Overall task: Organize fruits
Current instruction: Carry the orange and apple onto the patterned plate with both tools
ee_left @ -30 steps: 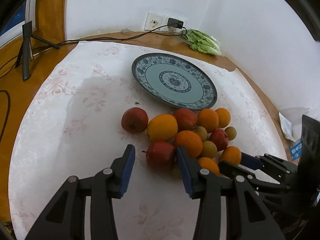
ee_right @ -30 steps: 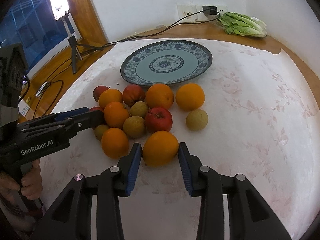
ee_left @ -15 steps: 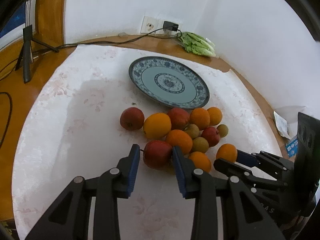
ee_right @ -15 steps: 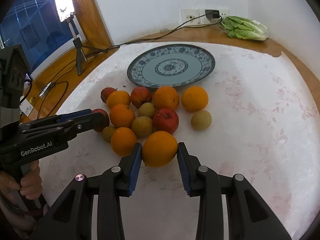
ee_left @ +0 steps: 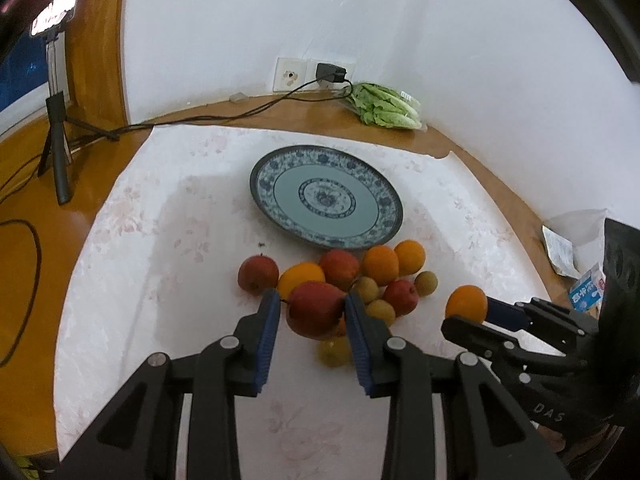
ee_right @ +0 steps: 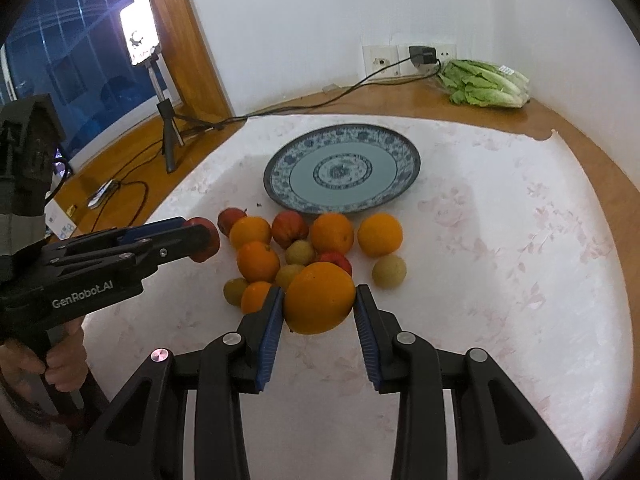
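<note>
My left gripper (ee_left: 311, 312) is shut on a red apple (ee_left: 316, 309) and holds it above the fruit pile. It also shows in the right wrist view (ee_right: 200, 240). My right gripper (ee_right: 318, 300) is shut on an orange (ee_right: 320, 297), lifted off the cloth; in the left wrist view the orange (ee_left: 466, 303) sits at that gripper's tip. A pile of oranges, apples and small yellow-green fruits (ee_right: 304, 240) lies on the white cloth. A blue-patterned plate (ee_right: 342, 170) stands empty just behind the pile; it also shows in the left wrist view (ee_left: 326, 196).
A bag of lettuce (ee_right: 484, 84) lies at the back by the wall sockets. A cable (ee_right: 300, 106) runs along the table's back edge. A lamp on a small tripod (ee_right: 168, 136) stands at the left. A small carton (ee_left: 586, 292) sits at the right edge.
Both grippers closed on their fruit and rose: the left lifted the red apple, the right lifted the orange off the cloth.
</note>
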Available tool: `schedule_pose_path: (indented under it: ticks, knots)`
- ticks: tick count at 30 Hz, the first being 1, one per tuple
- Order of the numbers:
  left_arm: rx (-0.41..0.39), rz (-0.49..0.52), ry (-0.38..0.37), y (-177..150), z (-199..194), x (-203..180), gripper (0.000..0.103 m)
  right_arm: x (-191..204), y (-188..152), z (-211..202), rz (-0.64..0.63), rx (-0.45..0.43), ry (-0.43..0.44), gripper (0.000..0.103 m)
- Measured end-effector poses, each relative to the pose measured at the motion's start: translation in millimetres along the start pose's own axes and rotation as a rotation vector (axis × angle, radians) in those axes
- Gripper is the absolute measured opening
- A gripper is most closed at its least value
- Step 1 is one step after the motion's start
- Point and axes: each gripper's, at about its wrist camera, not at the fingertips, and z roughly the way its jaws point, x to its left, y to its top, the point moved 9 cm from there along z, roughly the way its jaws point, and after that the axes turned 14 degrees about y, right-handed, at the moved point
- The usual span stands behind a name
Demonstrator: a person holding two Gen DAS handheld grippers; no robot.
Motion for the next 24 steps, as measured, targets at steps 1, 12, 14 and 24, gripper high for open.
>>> schedule_pose_path:
  ticks: [1,12,14,24]
  knots:
    - [-0.002,0.001,-0.005,3.7,-1.7,-0.9,0.035,-0.2,3.1,-2.0,0.003,0.001,0.004,0.037]
    - [-0.063,0.027,0.008,48.0,-13.9,-5.9,0.035,-2.0,40.5,-17.5,-0.011,-0.011,0.016,0.037]
    - [-0.069,0.022,0.008,56.4,-12.1,-6.8,0.035,-2.3,48.4,-18.1,-0.014,-0.016,0.013,0.037]
    - [-0.059,0.027,0.017,89.9,20.0,-18.6,0.035,-21.4,87.7,0.6,-0.020,-0.035,-0.020,0.037]
